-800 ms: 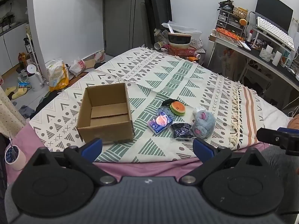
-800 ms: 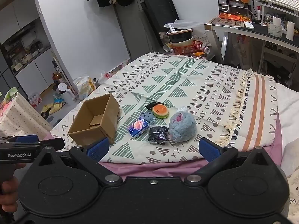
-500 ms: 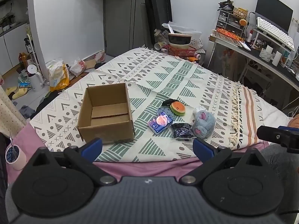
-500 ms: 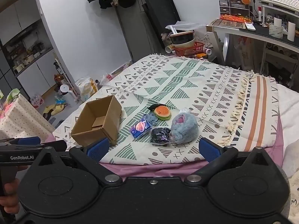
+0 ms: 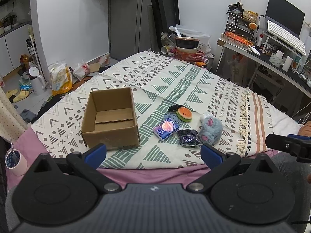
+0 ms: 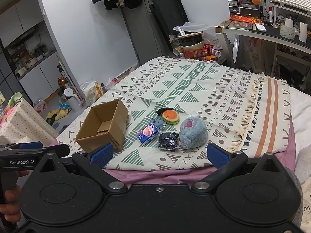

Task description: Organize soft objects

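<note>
An empty open cardboard box [image 5: 111,119] [image 6: 104,128] stands on the patterned bedspread [image 5: 175,81]. To its right lie a blue tissue pack with a planet print [image 5: 165,129] [image 6: 148,133], a dark shiny pouch [image 5: 188,137] [image 6: 168,139], a grey-blue plush [image 5: 210,129] [image 6: 192,134], a burger-shaped squishy [image 5: 184,113] [image 6: 170,116] and a small black item [image 5: 175,107]. My left gripper [image 5: 153,153] is open, held short of the bed's near edge. My right gripper [image 6: 158,153] is open too, in front of the pouch and plush, touching nothing.
A desk [image 5: 272,58] with keyboard and monitor stands at the right. A red basket with bowls [image 5: 189,53] sits past the bed's far end. Bags, a kettle and slippers litter the floor at the left [image 5: 38,85]. A cup [image 5: 14,160] stands near the left edge.
Both grippers have drifted slightly back and up from the bed; the objects look a little smaller in the right wrist view. Nothing on the bed has moved.
</note>
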The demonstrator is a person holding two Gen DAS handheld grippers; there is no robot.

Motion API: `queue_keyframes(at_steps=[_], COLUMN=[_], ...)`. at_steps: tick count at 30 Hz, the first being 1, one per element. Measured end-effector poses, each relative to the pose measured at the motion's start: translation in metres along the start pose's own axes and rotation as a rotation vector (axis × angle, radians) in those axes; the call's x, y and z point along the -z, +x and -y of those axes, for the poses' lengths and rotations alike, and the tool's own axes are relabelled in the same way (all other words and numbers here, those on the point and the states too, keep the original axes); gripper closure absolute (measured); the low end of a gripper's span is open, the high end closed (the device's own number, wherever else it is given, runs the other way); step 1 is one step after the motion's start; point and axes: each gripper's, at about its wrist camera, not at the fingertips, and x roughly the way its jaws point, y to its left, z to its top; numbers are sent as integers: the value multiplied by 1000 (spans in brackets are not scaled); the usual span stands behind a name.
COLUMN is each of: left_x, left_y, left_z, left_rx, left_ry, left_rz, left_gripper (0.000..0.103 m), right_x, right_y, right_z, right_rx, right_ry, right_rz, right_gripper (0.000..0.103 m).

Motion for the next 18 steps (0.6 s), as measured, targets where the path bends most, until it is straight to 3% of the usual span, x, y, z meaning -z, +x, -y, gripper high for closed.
queue_keyframes(at_steps=[18], left_x=[-1], left_y=[-3], left_z=[5], left_rx=[2], left_ry=[5], left_rz=[1], left_gripper=[1], right_x=[2], right_y=[-3], right_z=[2], right_rx=[4], right_ry=[6], right_rz=[-4], right_gripper=[0])
